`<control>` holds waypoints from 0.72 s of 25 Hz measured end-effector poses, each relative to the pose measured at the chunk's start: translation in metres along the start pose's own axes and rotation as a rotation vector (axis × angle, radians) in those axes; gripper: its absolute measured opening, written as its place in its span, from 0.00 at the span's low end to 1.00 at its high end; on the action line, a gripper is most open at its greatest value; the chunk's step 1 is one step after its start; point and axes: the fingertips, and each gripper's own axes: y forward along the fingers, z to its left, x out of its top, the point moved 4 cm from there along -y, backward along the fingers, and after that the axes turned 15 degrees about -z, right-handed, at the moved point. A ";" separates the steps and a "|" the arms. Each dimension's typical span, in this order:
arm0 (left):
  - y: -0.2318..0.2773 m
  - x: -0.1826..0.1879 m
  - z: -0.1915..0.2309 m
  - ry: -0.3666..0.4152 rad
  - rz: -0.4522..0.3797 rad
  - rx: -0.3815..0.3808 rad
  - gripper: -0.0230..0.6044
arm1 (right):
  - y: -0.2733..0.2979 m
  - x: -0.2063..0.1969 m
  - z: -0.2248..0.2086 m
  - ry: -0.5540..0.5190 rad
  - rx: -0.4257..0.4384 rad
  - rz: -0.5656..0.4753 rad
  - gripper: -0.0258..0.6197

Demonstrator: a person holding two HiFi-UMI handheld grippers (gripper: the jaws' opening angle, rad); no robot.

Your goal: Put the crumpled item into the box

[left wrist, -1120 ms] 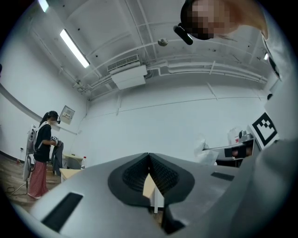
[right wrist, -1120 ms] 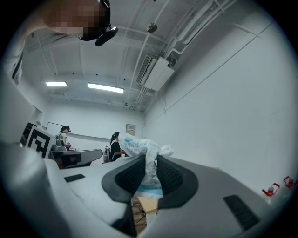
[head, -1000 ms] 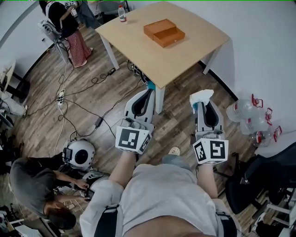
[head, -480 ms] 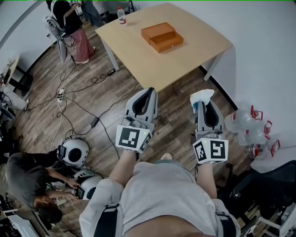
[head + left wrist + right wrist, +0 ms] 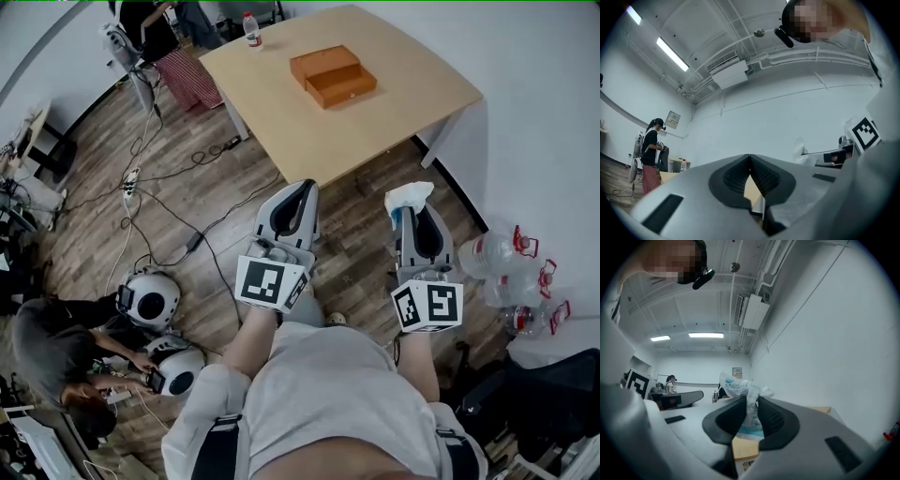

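Observation:
A crumpled white wrapper with blue print (image 5: 745, 394) is pinched between the jaws of my right gripper (image 5: 751, 414); in the head view the wrapper (image 5: 410, 195) sticks out past the tip of that gripper (image 5: 409, 211). My left gripper (image 5: 298, 190) is shut with nothing in it, its pads meeting in the left gripper view (image 5: 750, 171). An orange-brown box (image 5: 333, 76) with a drawer part lies on the wooden table (image 5: 403, 103), well ahead of both grippers, which are held over the floor short of the table's near corner.
A water bottle (image 5: 251, 31) stands at the table's far left corner. Large plastic water jugs (image 5: 511, 258) lie on the floor at the right by a white wall. Cables (image 5: 159, 216), round white devices (image 5: 150, 298) and a crouching person (image 5: 56, 361) are at the left; another person (image 5: 164, 37) stands beyond.
The view has shifted slightly; the table and box sit a little further right and nearer. Both grippers keep the same pose, the right one still holding the wrapper.

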 end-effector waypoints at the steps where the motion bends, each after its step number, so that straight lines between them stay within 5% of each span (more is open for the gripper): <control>1: 0.002 -0.001 0.001 0.002 0.003 0.004 0.06 | 0.002 -0.002 -0.001 0.002 0.004 0.003 0.16; 18: 0.082 -0.044 0.055 -0.012 0.010 -0.013 0.06 | 0.089 -0.028 -0.035 -0.032 -0.022 0.006 0.16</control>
